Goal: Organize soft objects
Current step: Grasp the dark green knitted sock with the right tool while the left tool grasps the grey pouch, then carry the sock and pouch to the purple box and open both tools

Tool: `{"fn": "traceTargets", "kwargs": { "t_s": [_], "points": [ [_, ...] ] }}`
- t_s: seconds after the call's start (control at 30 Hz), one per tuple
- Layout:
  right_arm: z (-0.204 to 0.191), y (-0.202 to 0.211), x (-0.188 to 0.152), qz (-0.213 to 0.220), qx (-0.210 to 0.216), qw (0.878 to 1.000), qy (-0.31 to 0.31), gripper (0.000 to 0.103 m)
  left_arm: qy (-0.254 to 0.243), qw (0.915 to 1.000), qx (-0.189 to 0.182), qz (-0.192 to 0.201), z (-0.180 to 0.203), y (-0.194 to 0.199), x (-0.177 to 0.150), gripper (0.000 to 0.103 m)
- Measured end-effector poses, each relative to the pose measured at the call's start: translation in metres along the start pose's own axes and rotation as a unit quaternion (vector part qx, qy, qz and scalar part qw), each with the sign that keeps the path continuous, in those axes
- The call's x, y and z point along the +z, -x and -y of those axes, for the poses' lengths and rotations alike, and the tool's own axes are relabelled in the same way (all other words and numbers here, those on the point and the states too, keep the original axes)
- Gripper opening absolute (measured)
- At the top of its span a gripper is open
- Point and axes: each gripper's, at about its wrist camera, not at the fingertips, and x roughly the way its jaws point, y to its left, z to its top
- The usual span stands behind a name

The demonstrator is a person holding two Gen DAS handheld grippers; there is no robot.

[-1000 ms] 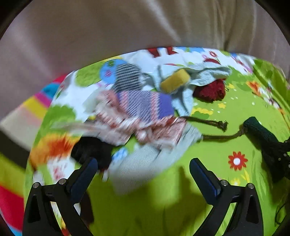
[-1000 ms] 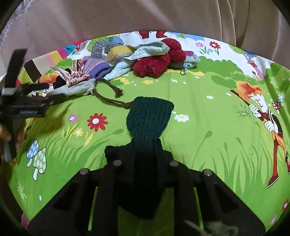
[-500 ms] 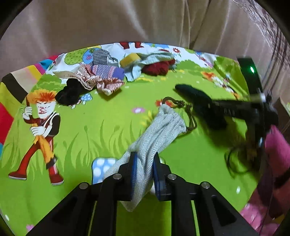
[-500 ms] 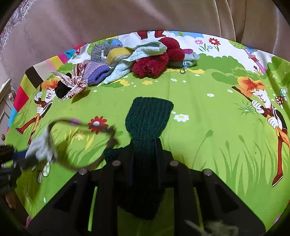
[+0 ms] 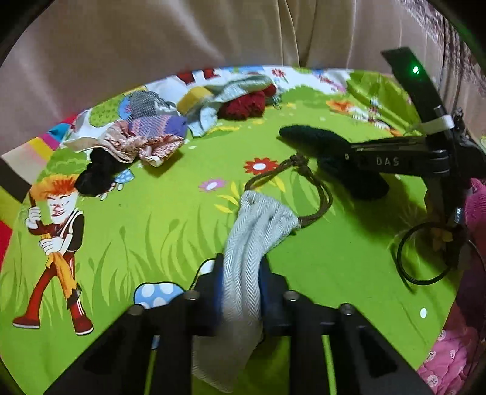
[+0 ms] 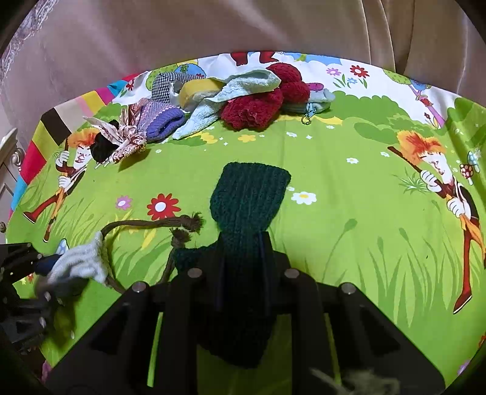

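My left gripper (image 5: 240, 267) has its jaws closing, and the pads press on a grey herringbone drawstring pouch (image 5: 258, 218) between them; its brown cord (image 5: 316, 194) trails over the green cartoon sheet (image 5: 152, 218). In the right wrist view the pouch (image 6: 82, 264) hangs at the near left. The right gripper (image 6: 243, 246) is shut on a dark green knitted piece (image 6: 249, 194) that lies flat ahead of it. A pile at the far edge holds red yarn (image 6: 252, 109), a light blue towel (image 6: 243, 85), a yellow sponge (image 6: 197, 88) and a purple knit (image 6: 164, 118).
A patterned cloth (image 6: 127, 142) and a black soft item (image 6: 101, 149) lie at the pile's left end, a grey zip pouch (image 6: 319, 100) at its right. Beige fabric (image 6: 243, 27) rises behind the sheet. Pink cloth (image 5: 449, 358) lies near right in the left wrist view.
My left gripper has gone from open at the pile to shut on the grey pouch and has pulled it back next to the right gripper. The right gripper has stayed put.
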Motion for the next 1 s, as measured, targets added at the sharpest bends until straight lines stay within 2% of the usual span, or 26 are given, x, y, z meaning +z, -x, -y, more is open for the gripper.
{"fn": "traceTargets", "kwargs": {
  "t_s": [0.27,0.43,0.6,0.8,1.0],
  "points": [
    [-0.004,-0.002,0.002,0.000,-0.014,1.000,0.007,0.022,0.070,0.9969,-0.003,0.035,-0.008,0.015,-0.006,0.014],
    [-0.004,-0.001,0.002,0.001,-0.015,1.000,0.007,0.022,0.126,0.9909,-0.010,0.047,-0.022,0.032,-0.011,0.014],
    [-0.002,0.003,0.002,0.011,-0.012,1.000,0.003,0.022,0.150,0.9870,-0.005,0.058,-0.032,0.061,-0.014,0.014],
    [0.019,0.043,-0.012,0.070,0.029,0.992,-0.098,0.022,0.168,0.9824,0.004,0.082,-0.042,0.102,-0.019,0.014],
    [0.009,0.084,-0.027,0.082,0.047,0.992,-0.084,0.022,0.186,0.9779,0.000,0.095,-0.045,0.123,-0.027,0.014]
  ]
}}
